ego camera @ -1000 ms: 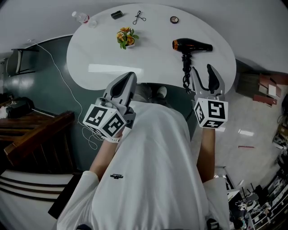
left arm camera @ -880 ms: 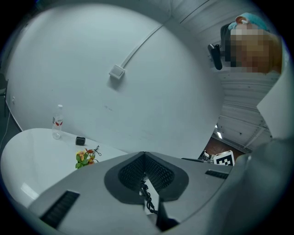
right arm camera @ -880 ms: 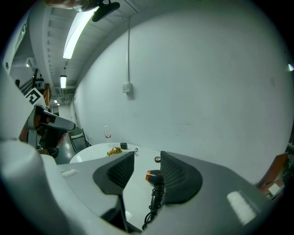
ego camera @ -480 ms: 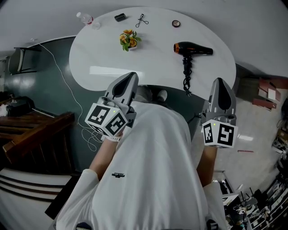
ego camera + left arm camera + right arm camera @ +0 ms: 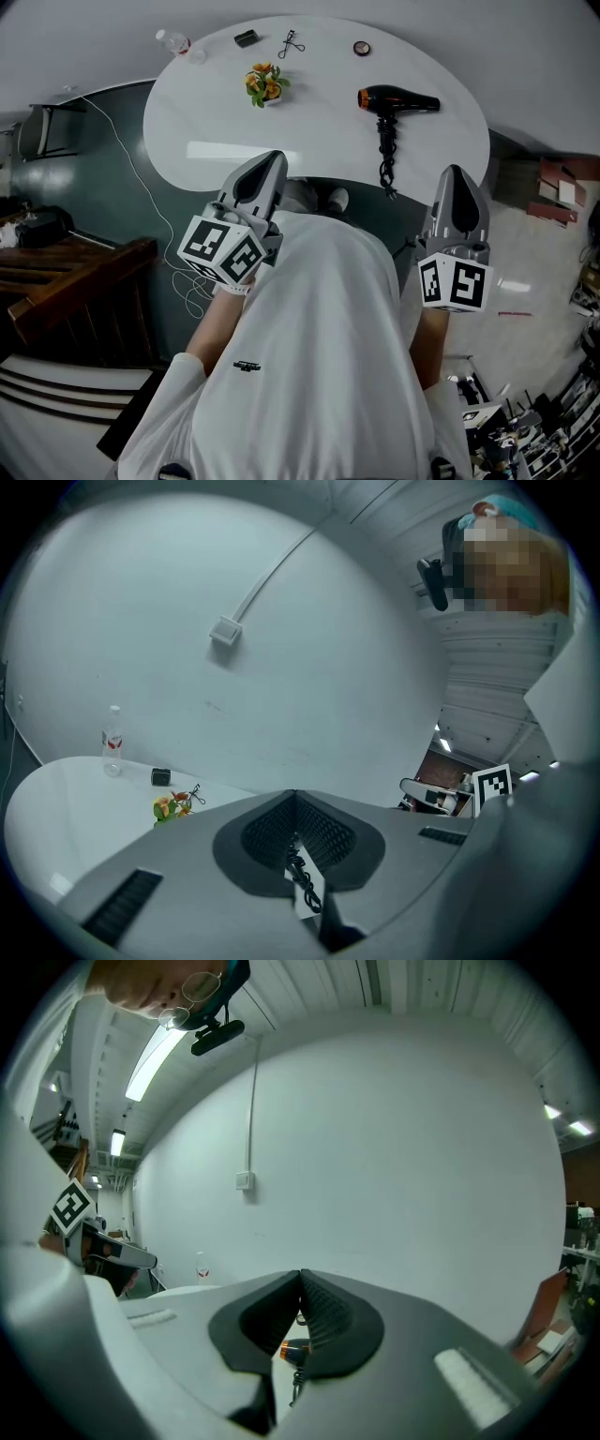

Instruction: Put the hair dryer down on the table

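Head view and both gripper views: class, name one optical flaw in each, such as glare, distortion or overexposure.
Head view: a pale glare strip lies on the table. Left gripper view: black fisheye corners, and the wall conduit curves. Right gripper view: the ceiling light blows out white.

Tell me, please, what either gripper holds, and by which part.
Nothing: left gripper and right gripper are shut and empty; the hair dryer lies on the table.

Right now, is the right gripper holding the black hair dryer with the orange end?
No, the black hair dryer lies on the white oval table, apart from the right gripper, whose jaws are shut on nothing.
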`<state>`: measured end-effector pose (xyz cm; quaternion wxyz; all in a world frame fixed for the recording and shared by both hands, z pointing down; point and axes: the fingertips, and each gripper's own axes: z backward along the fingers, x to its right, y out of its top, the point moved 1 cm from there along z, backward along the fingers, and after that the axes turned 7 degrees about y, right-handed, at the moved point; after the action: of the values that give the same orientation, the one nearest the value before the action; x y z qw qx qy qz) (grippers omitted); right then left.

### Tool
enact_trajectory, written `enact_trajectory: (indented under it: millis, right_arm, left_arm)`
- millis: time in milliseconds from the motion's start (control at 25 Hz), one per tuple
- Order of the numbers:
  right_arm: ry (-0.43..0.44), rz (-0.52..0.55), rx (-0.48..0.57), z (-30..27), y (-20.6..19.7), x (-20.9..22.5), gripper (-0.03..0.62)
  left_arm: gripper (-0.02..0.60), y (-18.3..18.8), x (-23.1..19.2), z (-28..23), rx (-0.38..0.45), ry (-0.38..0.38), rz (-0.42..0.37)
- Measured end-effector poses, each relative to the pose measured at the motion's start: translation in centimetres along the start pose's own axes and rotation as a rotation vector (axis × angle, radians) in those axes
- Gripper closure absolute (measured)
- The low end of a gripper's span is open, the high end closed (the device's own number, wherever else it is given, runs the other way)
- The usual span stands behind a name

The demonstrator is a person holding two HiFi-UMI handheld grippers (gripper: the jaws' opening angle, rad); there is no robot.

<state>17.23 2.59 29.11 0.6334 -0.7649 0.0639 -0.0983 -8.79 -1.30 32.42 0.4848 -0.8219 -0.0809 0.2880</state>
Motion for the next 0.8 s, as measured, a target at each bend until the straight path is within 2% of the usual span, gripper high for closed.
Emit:
enact_trajectory:
  millis: [400, 800]
  right_arm:
    - [0.070, -0.009, -0.023, -0.2, -1.1, -1.1, 0.583]
    - [0.071, -0.011, -0.014, -0.3, -0.7, -1.1, 0.582]
  left_arm:
    - [0.580, -0.1, 0.7, 0.2, 0.004, -0.001, -0.013]
    - [0.580, -0.1, 0.5, 0.3, -0.004, 0.002, -0.021]
